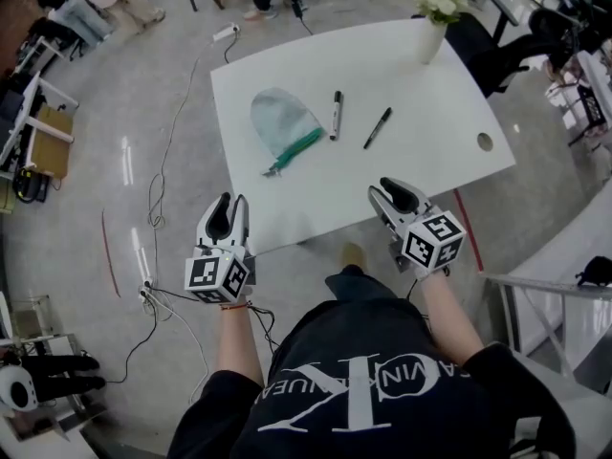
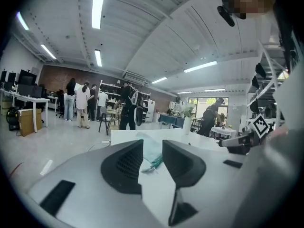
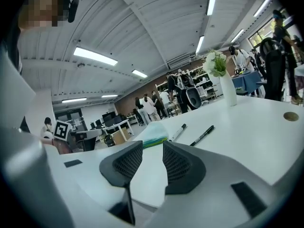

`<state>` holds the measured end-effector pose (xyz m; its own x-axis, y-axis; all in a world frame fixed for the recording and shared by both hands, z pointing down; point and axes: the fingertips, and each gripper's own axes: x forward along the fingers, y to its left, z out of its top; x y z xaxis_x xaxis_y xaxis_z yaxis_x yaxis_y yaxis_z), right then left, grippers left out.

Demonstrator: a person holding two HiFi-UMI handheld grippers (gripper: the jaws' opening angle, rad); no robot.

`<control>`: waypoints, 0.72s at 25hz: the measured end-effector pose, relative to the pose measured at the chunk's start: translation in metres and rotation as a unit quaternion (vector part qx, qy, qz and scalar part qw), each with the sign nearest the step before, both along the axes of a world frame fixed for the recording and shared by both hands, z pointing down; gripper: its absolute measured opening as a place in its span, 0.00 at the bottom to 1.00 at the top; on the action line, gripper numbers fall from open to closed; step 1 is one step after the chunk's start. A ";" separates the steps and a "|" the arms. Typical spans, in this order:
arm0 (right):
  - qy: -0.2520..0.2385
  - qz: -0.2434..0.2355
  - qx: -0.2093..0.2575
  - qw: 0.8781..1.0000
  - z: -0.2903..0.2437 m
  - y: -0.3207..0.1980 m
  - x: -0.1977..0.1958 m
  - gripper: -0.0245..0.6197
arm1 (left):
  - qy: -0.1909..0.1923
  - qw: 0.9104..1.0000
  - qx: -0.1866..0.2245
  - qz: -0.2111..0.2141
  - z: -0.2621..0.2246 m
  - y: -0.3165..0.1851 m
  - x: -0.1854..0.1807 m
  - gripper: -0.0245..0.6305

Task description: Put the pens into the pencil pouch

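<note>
Approach step — nothing grasped yet. The left gripper [image 1: 232, 208] and right gripper [image 1: 395, 194] hover at the near edge of the bench [image 1: 421, 113], fingers narrowly apart and empty. The marker [image 1: 337, 115] and black pen [image 1: 378, 128] lie mid-bench, right of the pouch [image 1: 284, 122]. Next move, in judgement — reach farther and straddle one pen.

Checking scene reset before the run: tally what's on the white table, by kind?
Pens: 2 (white-barrelled pen, black pen)
Pencil pouch: 1
Vase of flowers: 1
Total: 4
</note>
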<state>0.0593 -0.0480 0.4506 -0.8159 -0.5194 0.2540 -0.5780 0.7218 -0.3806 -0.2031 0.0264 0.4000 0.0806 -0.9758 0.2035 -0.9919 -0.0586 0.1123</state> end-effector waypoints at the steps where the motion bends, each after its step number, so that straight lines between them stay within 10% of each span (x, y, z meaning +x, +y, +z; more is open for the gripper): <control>1: -0.001 -0.002 -0.003 1.000 0.001 -0.006 -0.001 0.26 | 0.000 1.000 -0.003 -0.001 0.001 -0.005 0.000 0.20; 18: 0.036 -0.035 -0.034 0.998 0.026 -0.093 -0.019 0.25 | 0.001 0.999 -0.033 -0.015 0.022 -0.078 0.016 0.22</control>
